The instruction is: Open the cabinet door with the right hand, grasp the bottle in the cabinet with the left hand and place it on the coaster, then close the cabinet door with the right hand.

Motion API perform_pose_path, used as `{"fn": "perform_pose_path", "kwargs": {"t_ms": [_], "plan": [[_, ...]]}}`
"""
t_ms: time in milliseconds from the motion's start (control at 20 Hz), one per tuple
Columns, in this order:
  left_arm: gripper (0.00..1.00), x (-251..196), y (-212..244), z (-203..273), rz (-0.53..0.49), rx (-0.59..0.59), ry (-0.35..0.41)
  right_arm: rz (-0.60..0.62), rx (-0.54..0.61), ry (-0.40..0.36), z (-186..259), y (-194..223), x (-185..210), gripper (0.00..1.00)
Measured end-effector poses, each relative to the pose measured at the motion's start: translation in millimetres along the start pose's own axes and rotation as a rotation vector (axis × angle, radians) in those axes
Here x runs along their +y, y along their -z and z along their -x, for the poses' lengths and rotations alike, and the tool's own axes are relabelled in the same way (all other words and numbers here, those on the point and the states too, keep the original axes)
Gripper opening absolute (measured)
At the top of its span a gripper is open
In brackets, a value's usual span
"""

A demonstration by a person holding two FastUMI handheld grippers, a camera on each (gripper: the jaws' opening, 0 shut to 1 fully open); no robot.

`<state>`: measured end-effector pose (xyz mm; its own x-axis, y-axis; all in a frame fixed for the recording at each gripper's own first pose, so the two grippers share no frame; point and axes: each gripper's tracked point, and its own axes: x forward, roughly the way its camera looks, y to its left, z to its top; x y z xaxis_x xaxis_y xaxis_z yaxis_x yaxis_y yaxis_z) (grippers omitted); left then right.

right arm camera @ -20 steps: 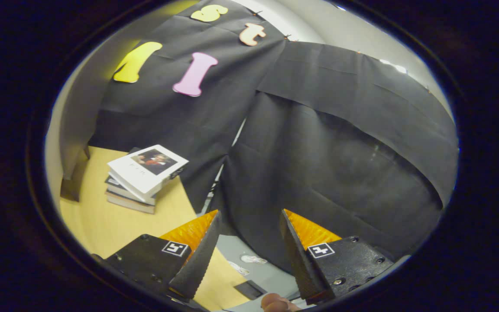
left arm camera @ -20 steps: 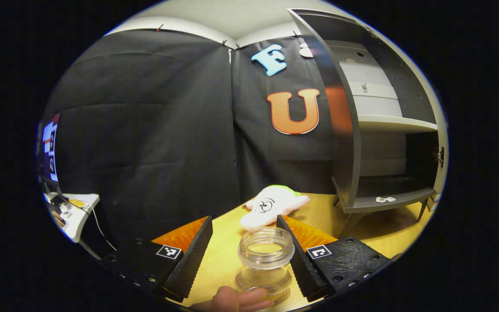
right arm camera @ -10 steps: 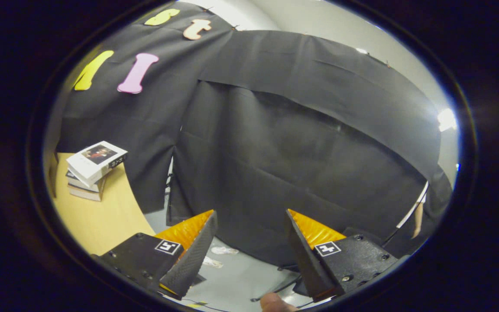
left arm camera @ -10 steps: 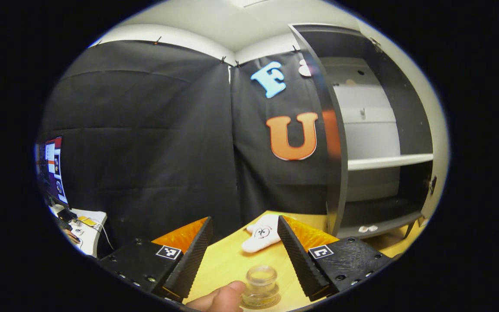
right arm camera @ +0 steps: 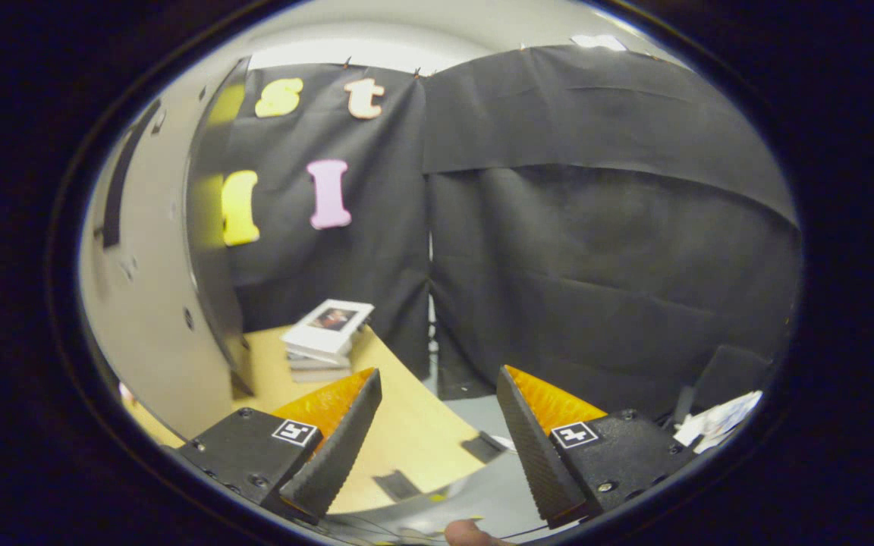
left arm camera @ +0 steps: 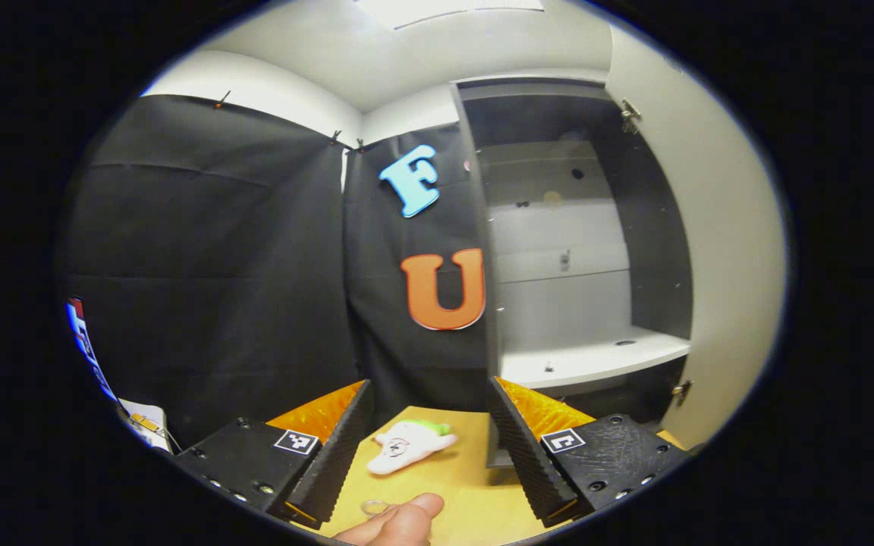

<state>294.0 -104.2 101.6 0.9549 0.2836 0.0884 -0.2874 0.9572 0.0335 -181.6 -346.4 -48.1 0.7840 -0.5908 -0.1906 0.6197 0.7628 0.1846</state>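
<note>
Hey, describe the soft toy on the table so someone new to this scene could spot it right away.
Find the tall open cabinet on the wooden table. Just left of its base lies the plush toy, flat on the tabletop: white, with a green tuft and a cartoon face, the one soft thing there.

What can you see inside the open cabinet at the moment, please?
In the left gripper view, the cabinet stands open with a pale shelf that carries no bottle, only small dark specks. Below the shelf the compartment is dark and partly hidden behind the left gripper, so its contents cannot be judged.
</note>
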Motion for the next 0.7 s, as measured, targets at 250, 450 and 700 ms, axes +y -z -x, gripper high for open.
{"fn": "perform_pose_path", "kwargs": {"t_ms": [250, 450, 700], "plan": [[0.93, -68, -47, 14, 0.054, -0.025, 0.136, -0.133, 0.023, -0.328, 3, -31, 102, 0.99], [0.93, -98, -72, 28, 0.058, -0.045, 0.213, -0.136, -0.028, -0.523, 3, -73, 154, 0.99], [0.93, -99, -78, 36, 0.045, -0.037, 0.198, -0.113, -0.101, -0.672, 7, -109, 180, 0.97]]}}
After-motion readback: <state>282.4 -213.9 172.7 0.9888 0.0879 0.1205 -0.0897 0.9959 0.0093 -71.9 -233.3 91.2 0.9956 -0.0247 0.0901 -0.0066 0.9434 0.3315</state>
